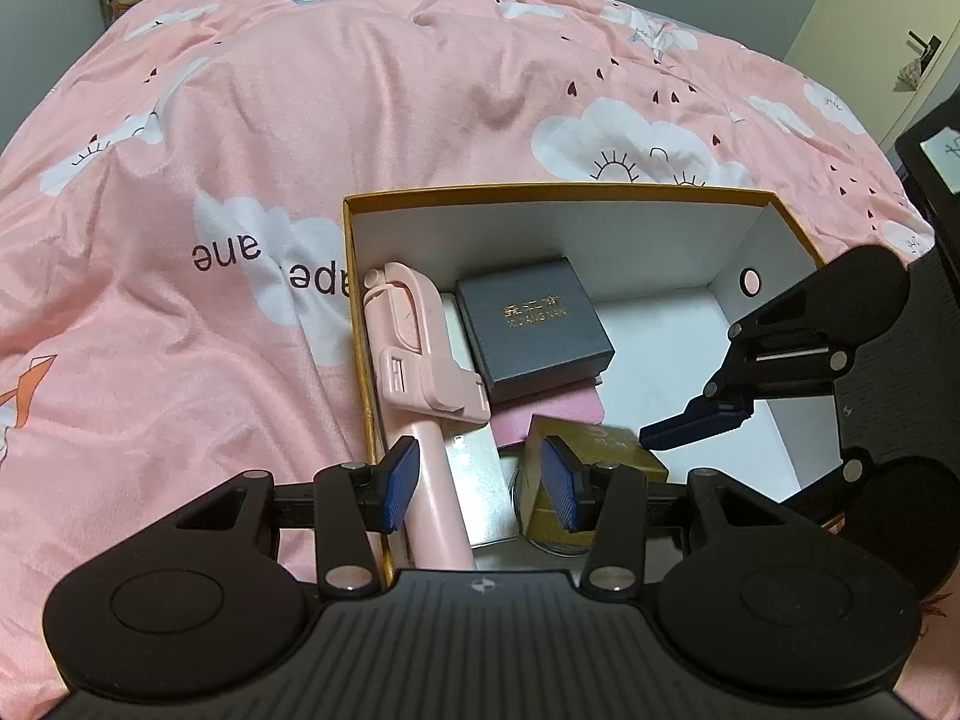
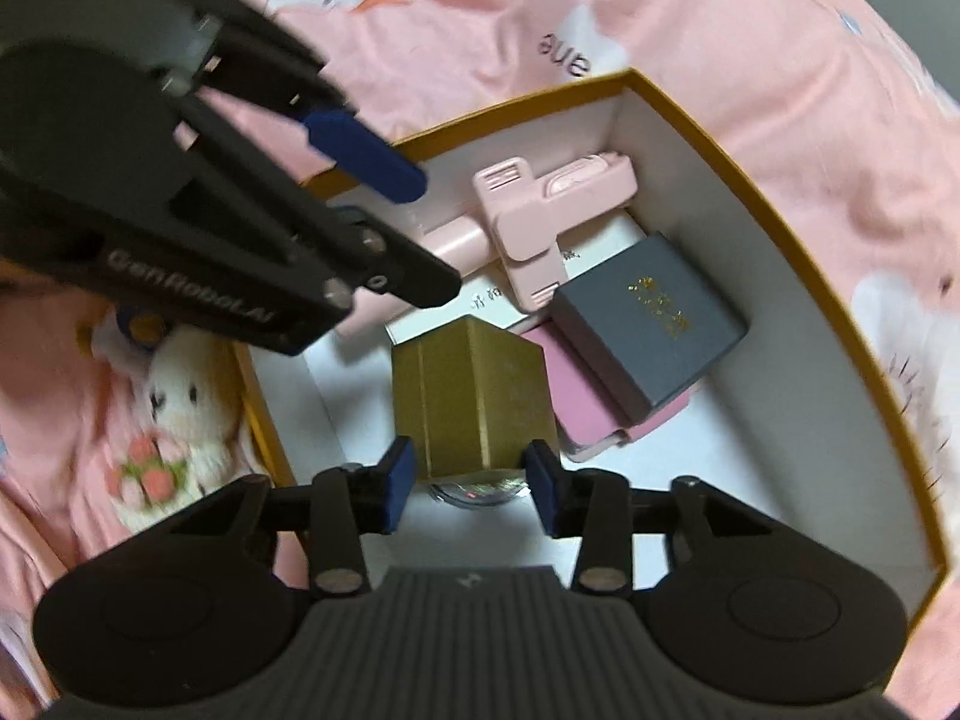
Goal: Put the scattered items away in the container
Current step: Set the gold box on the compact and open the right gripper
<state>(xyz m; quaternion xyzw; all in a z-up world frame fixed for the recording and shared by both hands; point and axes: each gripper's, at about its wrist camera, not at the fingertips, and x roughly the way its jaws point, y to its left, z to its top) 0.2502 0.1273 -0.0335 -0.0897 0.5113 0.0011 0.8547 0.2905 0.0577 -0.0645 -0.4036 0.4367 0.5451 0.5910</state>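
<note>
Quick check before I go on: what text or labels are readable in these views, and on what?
"XIJIANGYAN" under gold characters I cannot read: dark grey box.
"GenRobotAI", blurred: left hand-held gripper body.
"ane" and "ape", upside down: pink bedsheet.
White booklet print: too small.
Gold box marking: blurred.

Light: dim, warm indoor, even.
Shadows: soft, inside the box (image 1: 690,240).
Glare: small glint on the foil packet (image 1: 480,468).
Blur: right wrist view smeared; plush toy (image 2: 180,414) and left gripper (image 2: 384,228) soft.
Distortion: fisheye bends edges, dark corners.
</note>
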